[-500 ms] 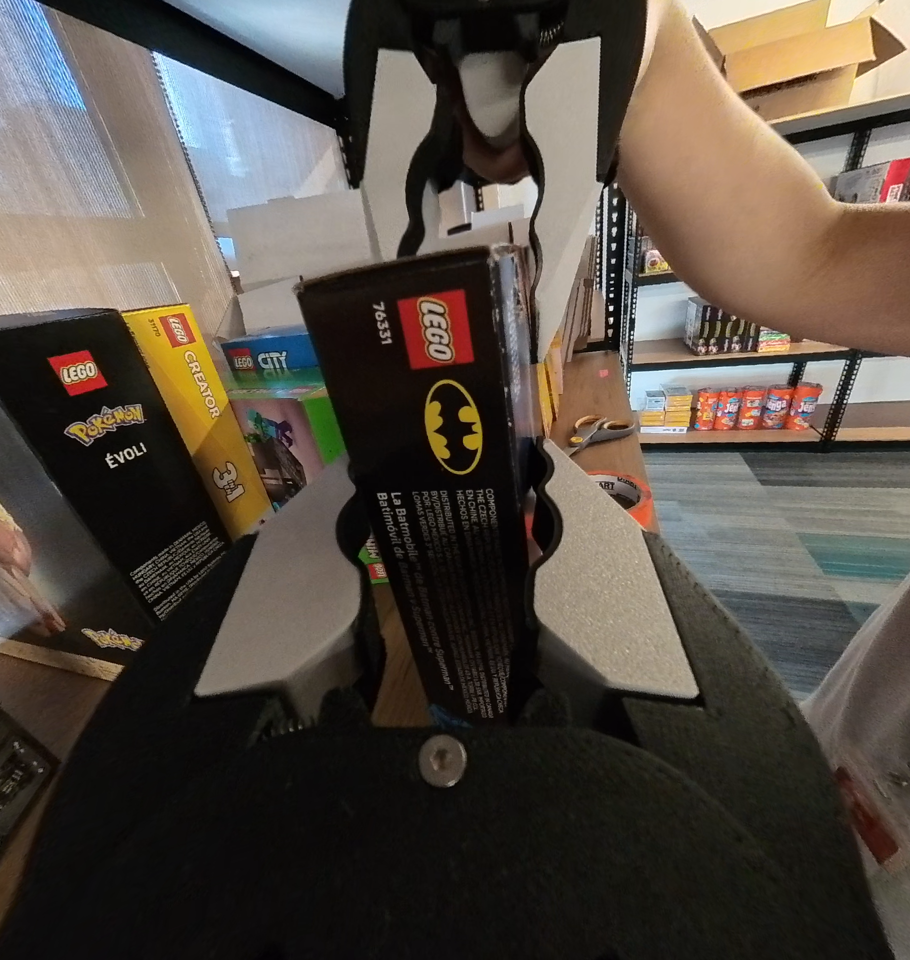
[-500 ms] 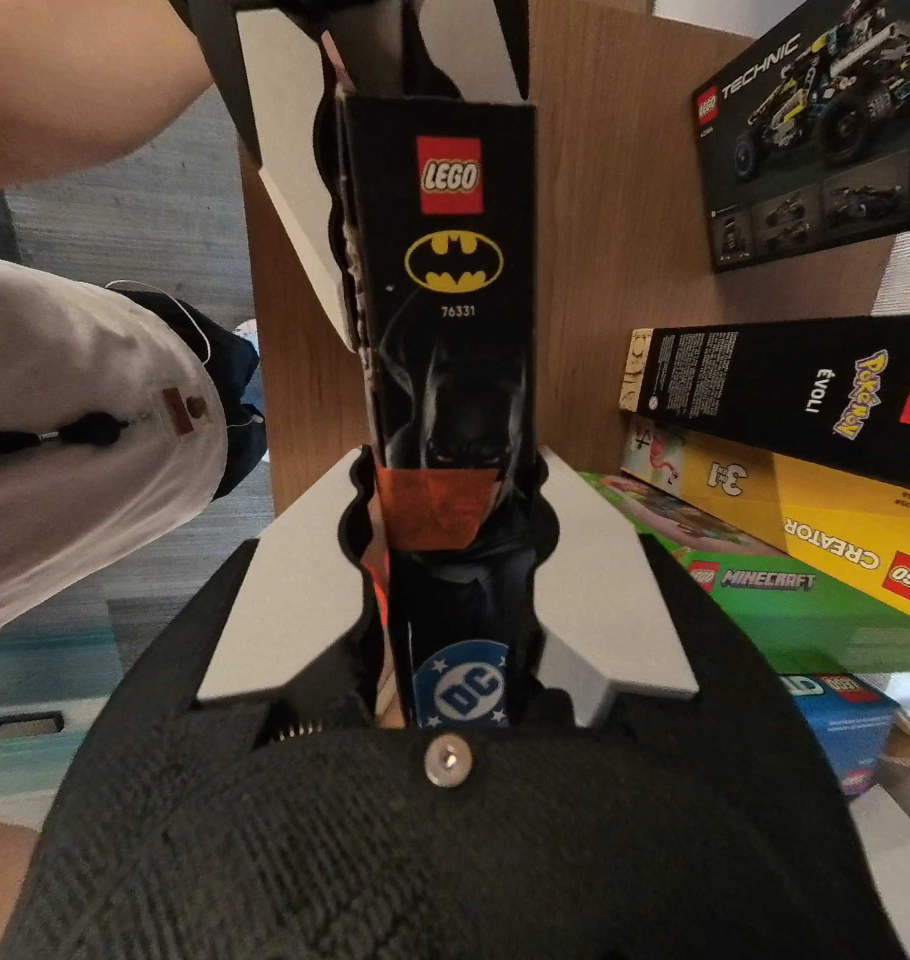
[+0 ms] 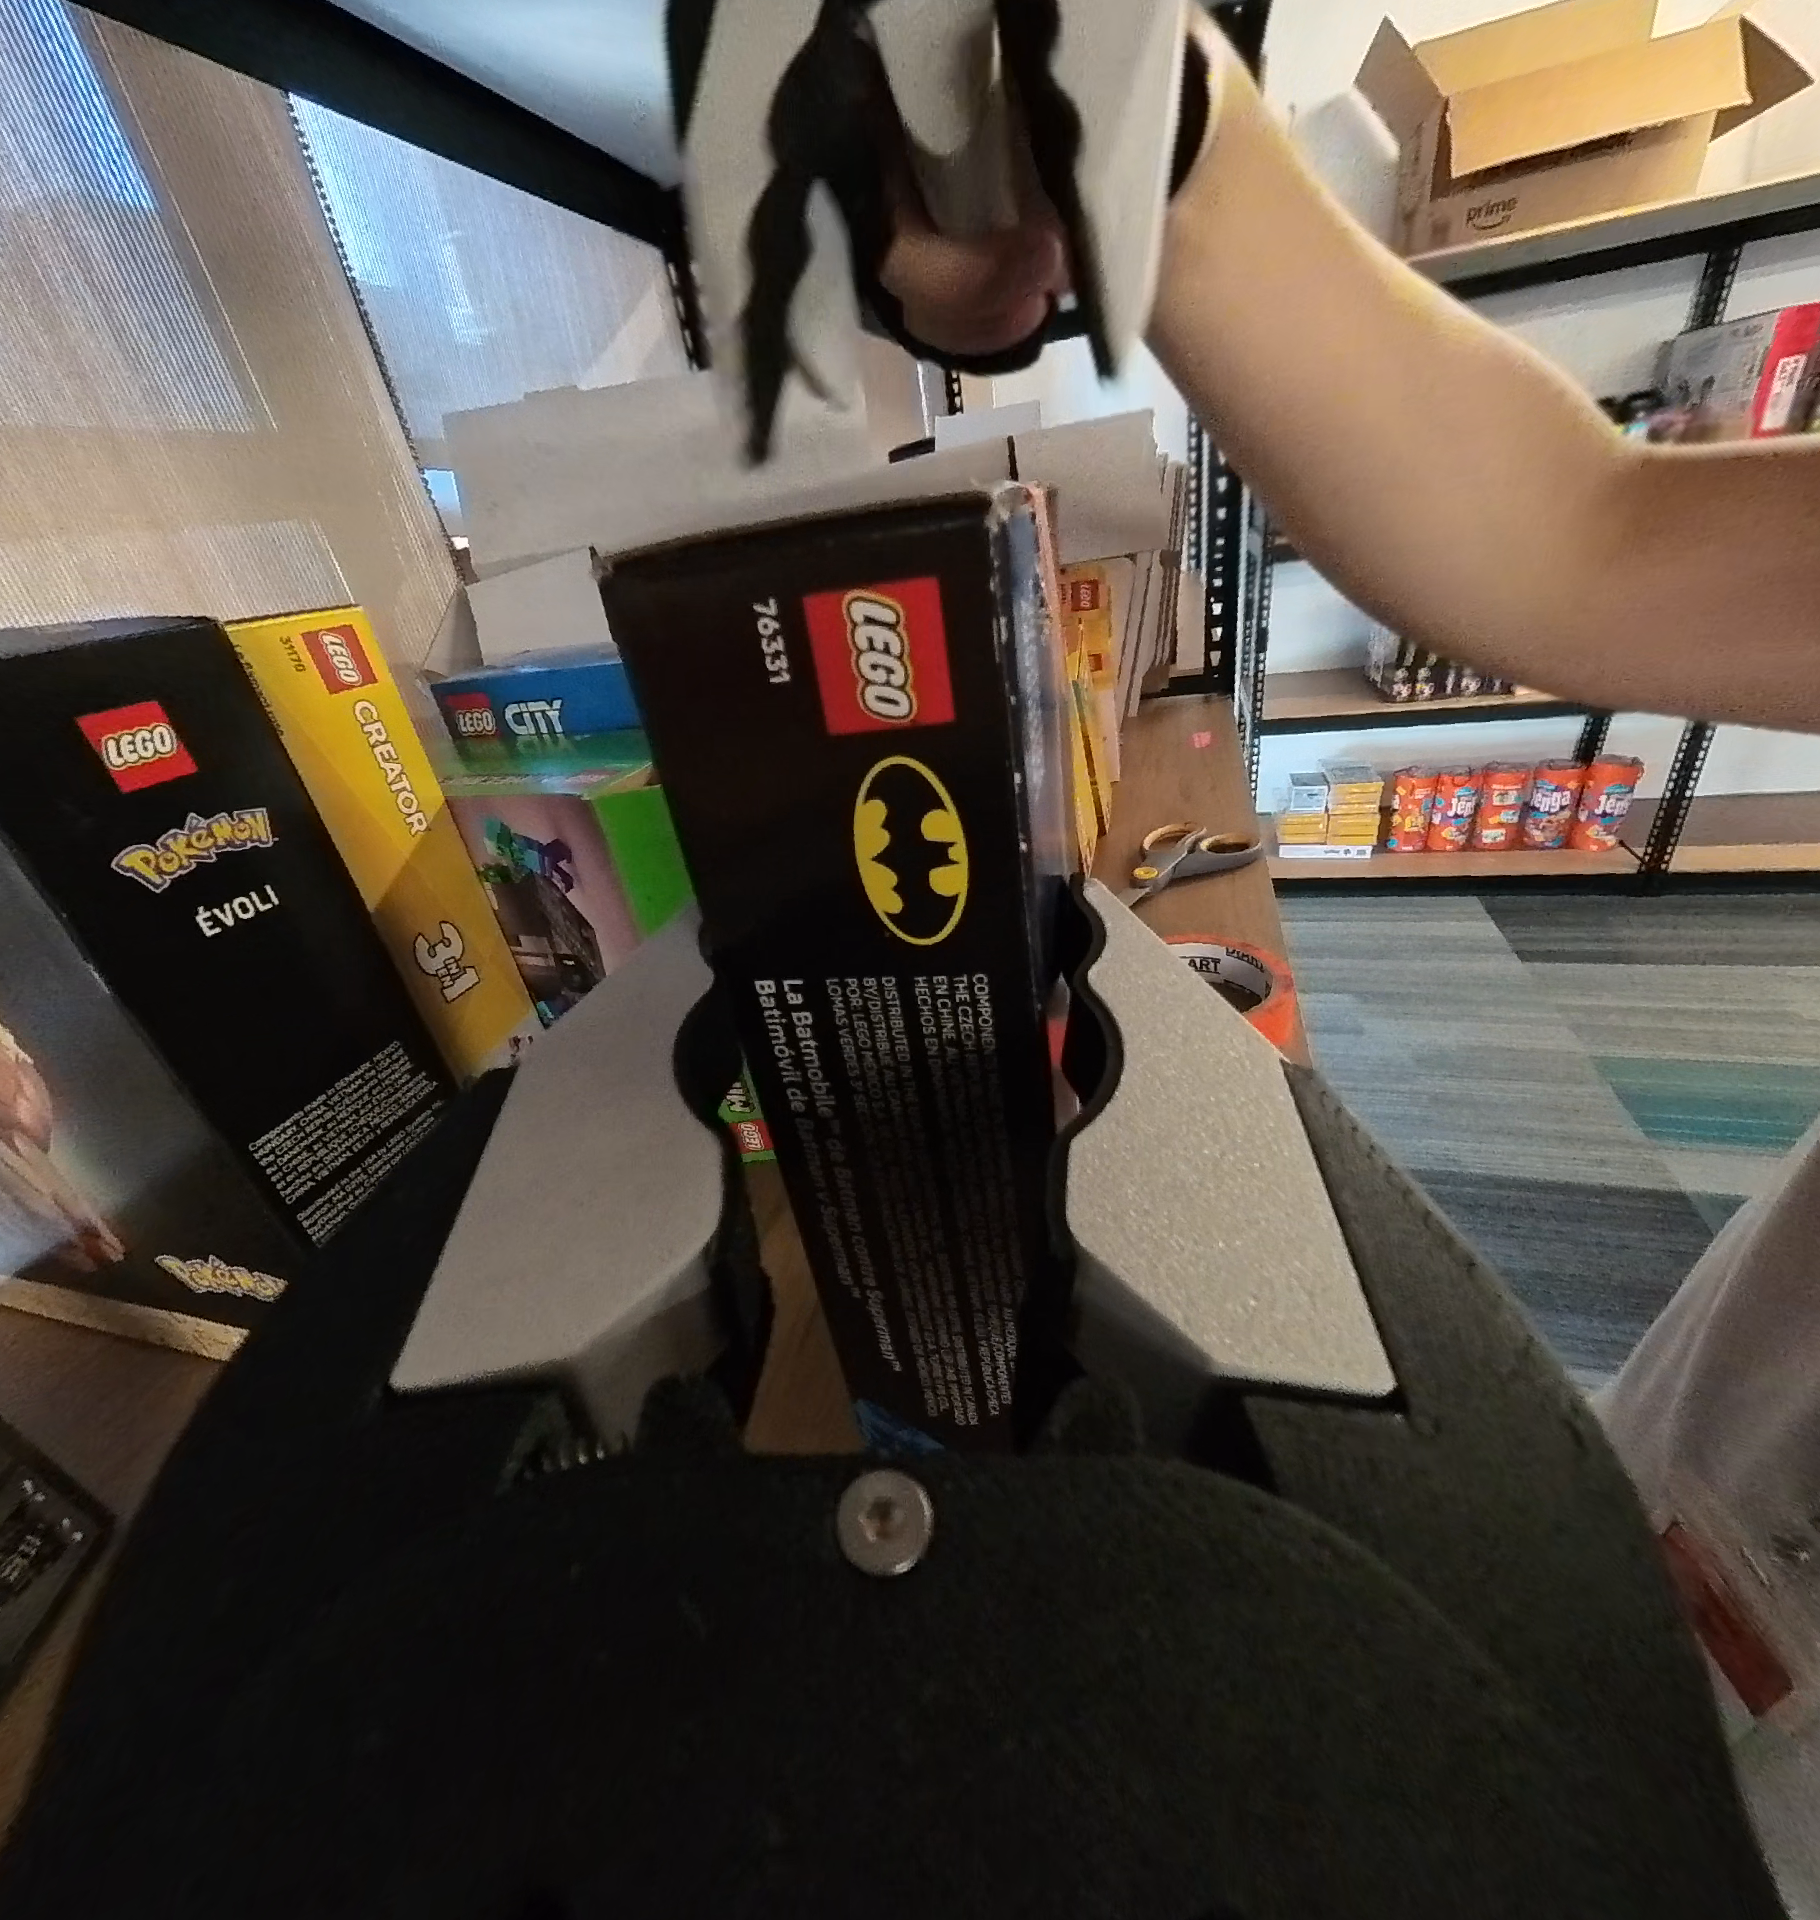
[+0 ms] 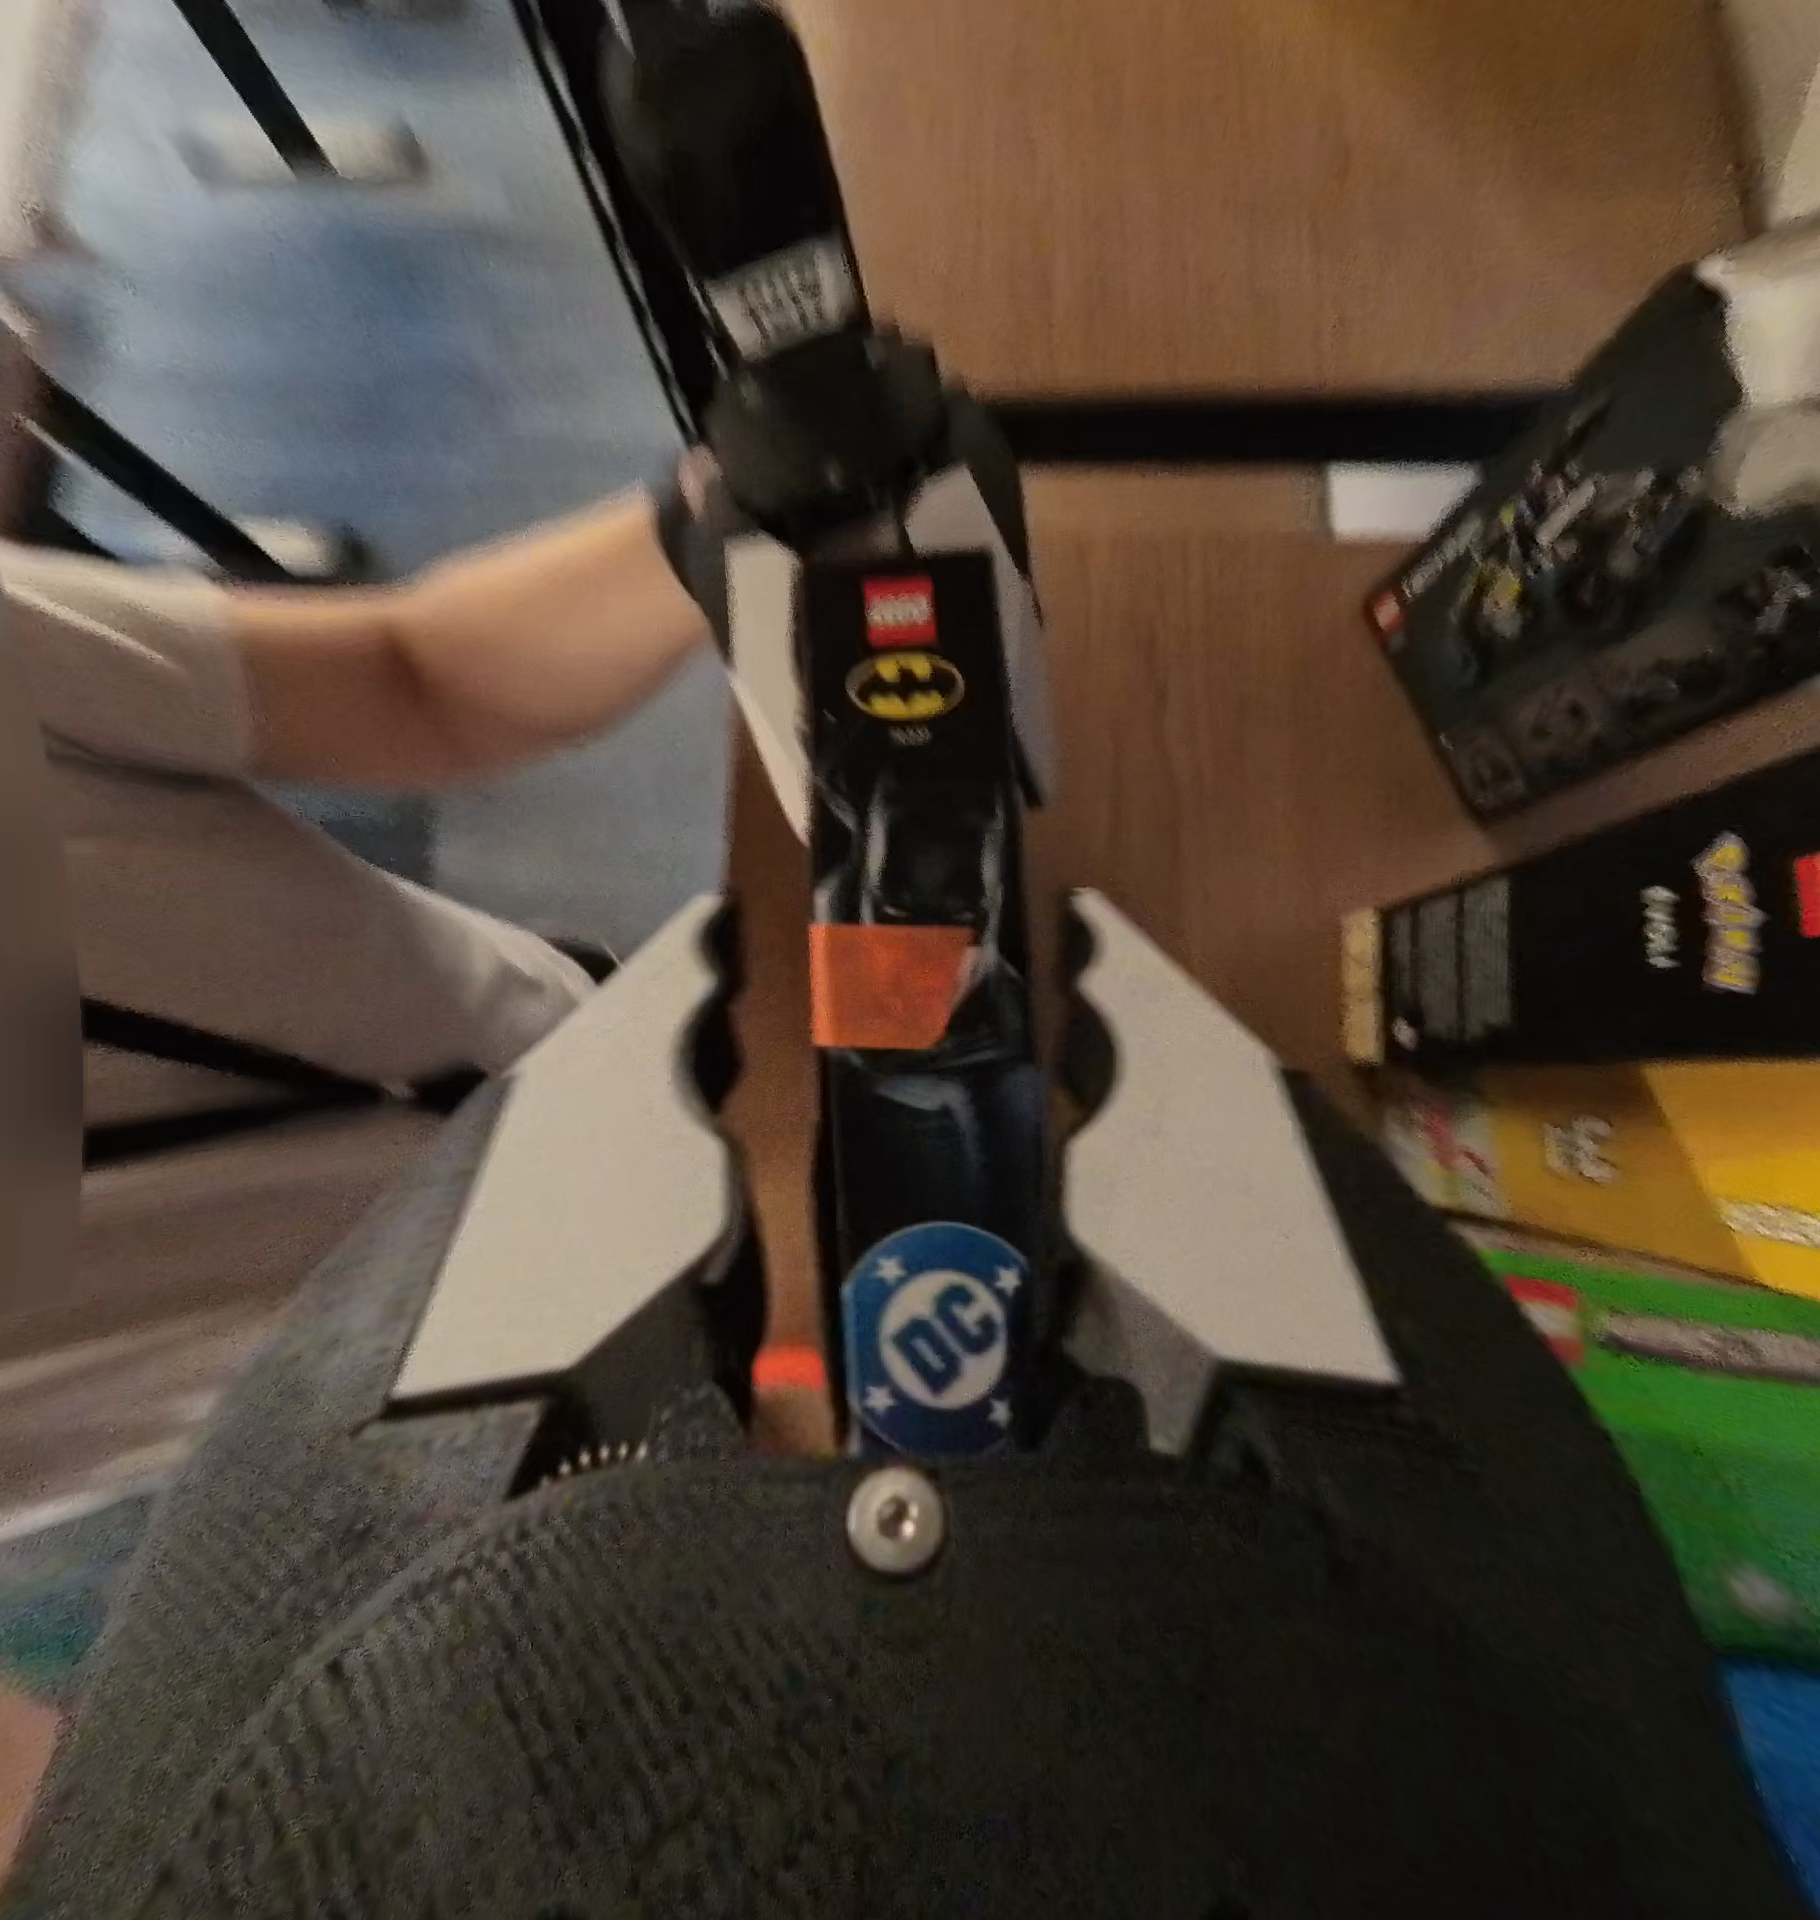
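**Two grippers at opposite ends of one black toy box**

Left wrist view: the left gripper [image 3: 890, 1081] is clamped on the black toy box [image 3: 885, 935], which stands tilted between its grey fingers [image 3: 594, 1174] and reaches deep toward the gripper's base. To the left, other boxes stand in a row on the wooden table [image 3: 1186, 790]: a black box [image 3: 189, 914], a yellow box [image 3: 386, 821], a green box [image 3: 563, 883] and a blue box [image 3: 532, 707]. Beyond the held box, the other gripper [image 3: 927, 187] hangs above its far end, apart from it, carried by a bare forearm [image 3: 1457, 499]. Scissors [image 3: 1186, 852] and an orange tape roll [image 3: 1238, 987] lie at right.

Right wrist view (blurred): the right gripper [image 4: 895, 1039] stands spread, its fingers [image 4: 1197, 1174] clear of the box [image 4: 916, 935] on both sides; the box's narrow face, with an orange tape patch [image 4: 880, 987], runs between them. The left gripper [image 4: 864, 540] clasps the far end.
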